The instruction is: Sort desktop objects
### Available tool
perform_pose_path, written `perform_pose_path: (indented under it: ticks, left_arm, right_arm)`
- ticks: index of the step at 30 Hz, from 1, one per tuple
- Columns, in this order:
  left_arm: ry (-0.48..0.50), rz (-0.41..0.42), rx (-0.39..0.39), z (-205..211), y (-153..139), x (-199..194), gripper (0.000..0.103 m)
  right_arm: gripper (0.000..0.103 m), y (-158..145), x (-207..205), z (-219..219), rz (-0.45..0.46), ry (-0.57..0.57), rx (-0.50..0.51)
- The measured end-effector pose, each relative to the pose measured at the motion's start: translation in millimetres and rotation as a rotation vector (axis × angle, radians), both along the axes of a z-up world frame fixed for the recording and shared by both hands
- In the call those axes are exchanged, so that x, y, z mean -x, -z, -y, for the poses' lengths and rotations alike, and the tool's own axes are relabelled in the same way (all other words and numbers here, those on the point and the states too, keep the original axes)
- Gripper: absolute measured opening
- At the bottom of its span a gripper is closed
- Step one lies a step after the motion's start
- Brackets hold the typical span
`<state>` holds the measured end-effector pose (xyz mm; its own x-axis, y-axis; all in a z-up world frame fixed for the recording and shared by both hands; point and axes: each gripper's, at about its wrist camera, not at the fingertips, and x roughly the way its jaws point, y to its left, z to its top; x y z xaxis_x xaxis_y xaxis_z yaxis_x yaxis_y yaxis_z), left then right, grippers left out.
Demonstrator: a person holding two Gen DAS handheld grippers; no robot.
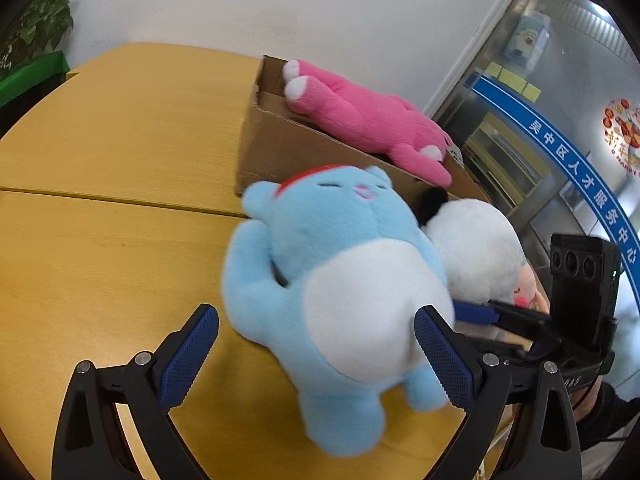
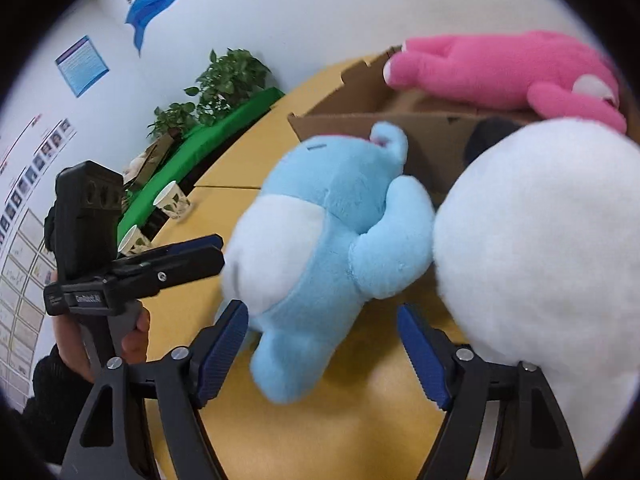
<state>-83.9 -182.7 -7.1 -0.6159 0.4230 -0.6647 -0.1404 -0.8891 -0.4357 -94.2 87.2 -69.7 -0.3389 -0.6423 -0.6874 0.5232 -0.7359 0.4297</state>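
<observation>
Two hand-held grippers face a blue plush toy (image 1: 336, 292) lying on its back on the yellow table (image 1: 120, 160), just in front of a cardboard box (image 1: 288, 144). A pink plush toy (image 1: 368, 116) lies across the box's open top; a white plush toy (image 1: 476, 252) rests against the blue one's right side. The left gripper (image 1: 316, 356) stands wide, its blue ribbed pads flanking the toy's white belly, the right pad (image 1: 442, 356) at or touching the fur, the left pad clear. The right gripper (image 2: 322, 354) is likewise wide, its jaws astride the toy's lower body and leg. Judged from its pile and rounded form, the blue toy is light, soft and compressible, neither fragile nor slippery; a squeeze will sink in before it bears. The belly or torso offers the fullest, most stable hold; a limb would let the body dangle and swing.
</observation>
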Motion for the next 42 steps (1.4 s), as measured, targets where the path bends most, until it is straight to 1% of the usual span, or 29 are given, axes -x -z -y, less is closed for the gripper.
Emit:
perform_pose_path:
  ticks: [3,5,6,8,10,11,14,16,17,18,19,20,22,23,24,25,27,28,29,31,33,34,35,36,37,38,39,41,42]
  left_arm:
    - [0.015,0.032,-0.066,15.3,14.5,14.8,0.1]
    - [0.046,0.048,-0.157,21.9,24.2,22.2,0.099]
    - [0.064,0.053,-0.203,24.3,28.3,25.1,0.089]
    - [0.099,0.041,-0.255,23.3,30.1,23.1,0.079]
    - [0.124,0.037,-0.276,19.8,25.6,15.5,0.06]
    - [0.133,0.03,-0.29,18.0,20.8,9.5,0.043]
    - [0.158,0.022,-0.264,9.0,8.2,-13.9,0.041]
    - [0.172,0.021,-0.26,4.6,2.8,-29.9,0.044]
    - [0.175,0.02,-0.258,3.3,0.4,-36.5,0.054]
    - [0.174,0.014,-0.251,3.9,-1.9,-40.0,0.074]
    - [0.167,0.003,-0.237,5.4,-4.8,-41.9,0.084]
    - [0.147,-0.015,-0.221,10.4,-8.4,-41.1,0.095]
    - [0.11,-0.023,-0.234,22.1,-9.6,-29.8,0.097]
    - [0.09,-0.024,-0.244,28.6,-9.0,-21.8,0.1]
    - [0.082,-0.002,-0.242,31.5,-3.3,-12.3,0.101]
    - [0.073,0.021,-0.24,34.2,2.7,-2.8,0.101]
    - [0.05,0.106,-0.223,32.8,21.9,15.5,0.098]
    - [0.071,0.126,-0.229,27.5,28.9,18.4,0.095]
    - [0.09,0.145,-0.235,22.6,35.5,21.0,0.088]
    - [0.087,0.145,-0.253,21.4,37.0,19.5,0.083]
    - [0.085,0.144,-0.271,20.3,38.5,18.1,0.062]
    - [0.084,0.144,-0.28,19.7,39.2,17.4,0.055]
    - [0.082,0.145,-0.288,19.3,40.1,16.7,0.027]
    - [0.067,0.158,-0.286,21.3,42.7,16.9,0.014]
    - [0.052,0.172,-0.287,23.4,45.4,17.1,0.014]
    - [0.047,0.177,-0.317,27.5,48.7,17.4,0.014]
    - [0.042,0.178,-0.326,28.6,49.8,17.1,0.014]
    - [0.039,0.179,-0.324,28.3,50.6,17.4,0.014]
    - [0.039,0.18,-0.322,27.9,50.7,18.5,0.014]
  right_arm:
    - [0.064,10.5,8.3,14.0,0.038,-0.024,0.025]
    - [0.06,15.5,14.2,16.5,0.058,-0.029,0.047]
    - [0.058,17.2,17.0,16.6,0.066,-0.032,0.056]
    - [0.056,18.9,19.7,13.5,0.084,-0.043,0.075]
    - [0.055,18.0,16.1,8.6,0.106,-0.066,0.094]
    - [0.055,16.8,12.4,6.0,0.118,-0.081,0.106]
    - [0.057,12.1,-8.0,-1.0,0.164,-0.163,0.147]
    - [0.059,11.8,-16.4,-3.3,0.17,-0.173,0.14]
    - [0.062,11.6,-20.5,-4.4,0.173,-0.177,0.136]
    - [0.064,11.5,-24.7,-5.5,0.176,-0.182,0.132]
    - [0.064,11.2,-26.8,-7.8,0.179,-0.177,0.132]
    - [0.064,10.6,-22.5,-13.9,0.181,-0.141,0.143]
    - [0.067,9.5,-13.7,-26.0,0.185,-0.066,0.162]
    - [0.071,8.9,-8.7,-31.7,0.18,-0.022,0.159]
    - [0.072,8.3,-4.5,-36.5,0.175,0.015,0.158]
    - [0.073,7.8,-3.2,-38.0,0.171,0.023,0.158]
    - [0.073,6.7,-0.5,-40.9,0.162,0.04,0.159]
    - [0.073,6.1,0.8,-42.4,0.158,0.049,0.16]
    - [0.073,5.6,2.1,-43.9,0.154,0.058,0.161]
    - [0.071,4.5,4.7,-46.9,0.145,0.075,0.162]
    - [0.07,3.4,7.4,-49.8,0.136,0.092,0.163]
    - [0.068,2.9,8.7,-51.3,0.132,0.101,0.163]
    - [0.068,2.3,10.0,-52.8,0.127,0.109,0.164]
    - [0.068,1.8,11.3,-54.3,0.123,0.118,0.165]
    - [0.068,1.2,12.6,-55.8,0.119,0.127,0.165]
    - [0.068,0.7,13.9,-57.2,0.114,0.135,0.166]
    - [0.068,0.2,15.2,-58.7,0.11,0.144,0.166]
    - [0.068,-0.1,18.0,-60.4,0.101,0.159,0.162]
    - [0.066,2.6,20.0,-56.7,0.099,0.157,0.142]
